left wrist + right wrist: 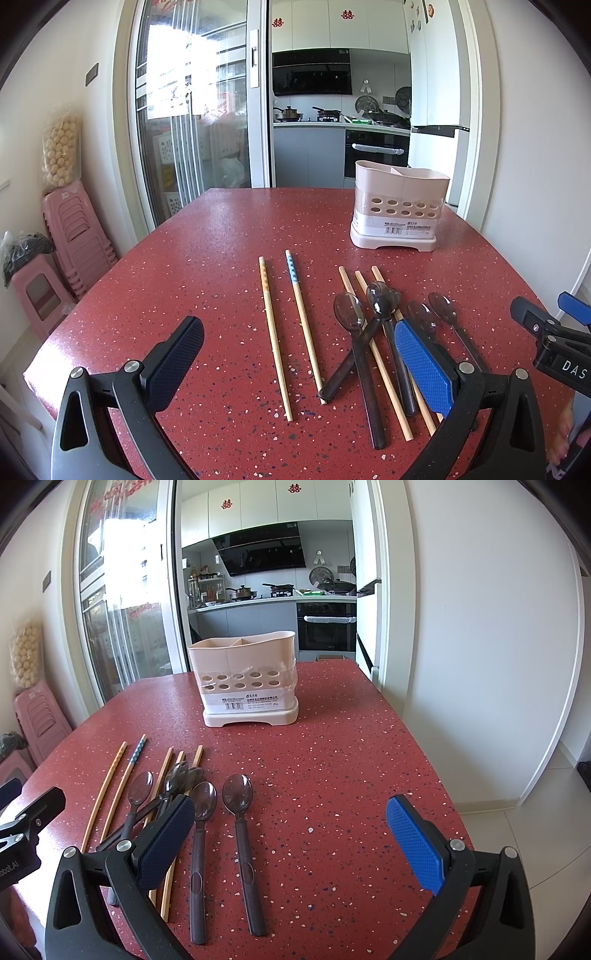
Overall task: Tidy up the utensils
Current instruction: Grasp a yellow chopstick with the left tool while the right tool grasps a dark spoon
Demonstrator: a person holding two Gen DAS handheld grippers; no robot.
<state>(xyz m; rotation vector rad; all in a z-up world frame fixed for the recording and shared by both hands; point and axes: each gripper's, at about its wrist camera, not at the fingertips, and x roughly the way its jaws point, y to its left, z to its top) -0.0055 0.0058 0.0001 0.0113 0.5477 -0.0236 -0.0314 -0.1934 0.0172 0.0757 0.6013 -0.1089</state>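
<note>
A pink utensil holder (399,208) with two compartments stands empty at the far side of the red speckled table (207,258); it also shows in the right wrist view (249,679). Several wooden chopsticks (275,339) and several dark translucent spoons (351,321) lie on the table in front of it. My left gripper (299,354) is open and empty above the chopsticks. My right gripper (290,840) is open and empty, hovering over the two rightmost spoons (240,827). Some spoons lie across chopsticks (166,794).
The right gripper's body (554,332) shows at the right edge of the left wrist view. Pink stacked stools (74,236) stand left of the table. A white wall (480,646) and the table's right edge (436,775) are on the right.
</note>
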